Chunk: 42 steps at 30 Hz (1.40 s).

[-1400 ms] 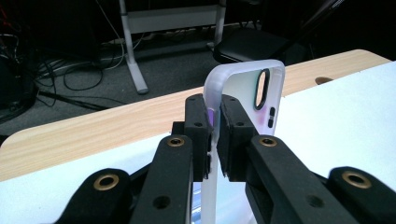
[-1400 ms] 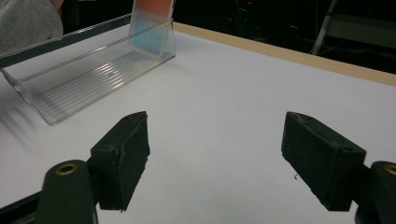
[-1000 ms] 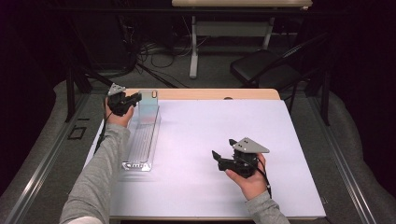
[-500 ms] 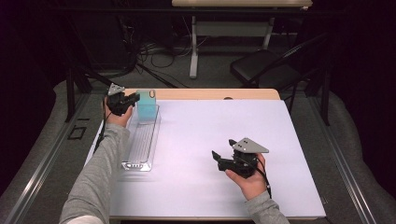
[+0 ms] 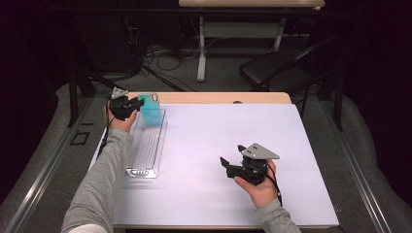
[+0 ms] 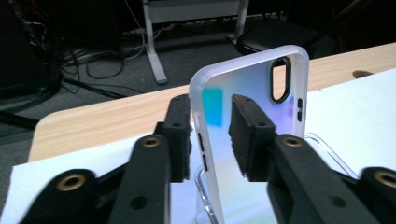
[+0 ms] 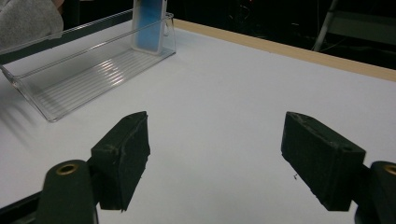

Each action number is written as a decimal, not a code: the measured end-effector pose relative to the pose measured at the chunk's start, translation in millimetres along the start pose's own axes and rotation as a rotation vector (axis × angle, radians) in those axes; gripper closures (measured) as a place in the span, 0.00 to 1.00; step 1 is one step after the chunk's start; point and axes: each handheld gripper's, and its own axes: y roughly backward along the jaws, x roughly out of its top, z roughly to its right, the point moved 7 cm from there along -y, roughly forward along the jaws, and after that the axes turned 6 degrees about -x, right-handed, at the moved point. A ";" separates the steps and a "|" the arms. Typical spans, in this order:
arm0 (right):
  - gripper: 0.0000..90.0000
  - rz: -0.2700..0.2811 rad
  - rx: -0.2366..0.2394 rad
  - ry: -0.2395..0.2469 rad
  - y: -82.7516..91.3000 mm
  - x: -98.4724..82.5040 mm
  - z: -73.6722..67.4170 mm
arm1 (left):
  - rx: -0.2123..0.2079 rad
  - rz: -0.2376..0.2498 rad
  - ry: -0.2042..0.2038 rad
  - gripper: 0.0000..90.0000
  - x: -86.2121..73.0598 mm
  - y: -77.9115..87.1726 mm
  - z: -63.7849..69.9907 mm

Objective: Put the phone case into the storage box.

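1. High view: the left gripper (image 5: 130, 104) sits at the far left of the table (image 5: 209, 145), at about 10 o'clock from its middle, with its fingers pointing toward 3 o'clock at a phone case (image 5: 151, 109).
2. The phone case stands upright on its short edge at the far end of a clear plastic tray (image 5: 145, 145), which lies lengthwise along the table's left side.
3. The right gripper (image 5: 232, 161) hovers over the white sheet at about 5 o'clock from the table's middle, well apart from the tray, with its fingers pointing toward 9 o'clock.
4. Left gripper view: the phone case (image 6: 247, 116) stands between the two fingers (image 6: 180, 135), its camera cut-out at the top and side-button holes on the edges.
5. The left gripper's fingers have just been opening; the left pad lies at the case's edge and the right pad stands in front of its back face, and whether they press on it cannot be told.
6. Right gripper view: the right gripper's fingers (image 7: 123, 158) stand wide apart with nothing between them, above bare white table.
7. In that view the tray (image 7: 93, 74) lies at 11 o'clock, with the phone case (image 7: 148, 23) upright at its far end.
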 end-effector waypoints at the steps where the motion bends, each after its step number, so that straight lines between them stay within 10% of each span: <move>1: 0.25 0.000 0.000 -0.003 0.0 0.0 -0.2 | 0.000 0.005 0.006 0.72 0.5 0.2 0.1; 30: 0.25 0.015 0.006 -0.008 -2.7 -2.2 1.6 | 0.032 0.028 -0.016 0.52 13.1 28.5 1.0; 42: 0.25 0.021 0.013 0.000 -0.4 -3.0 0.4 | 0.005 0.052 0.045 0.49 23.5 51.9 10.0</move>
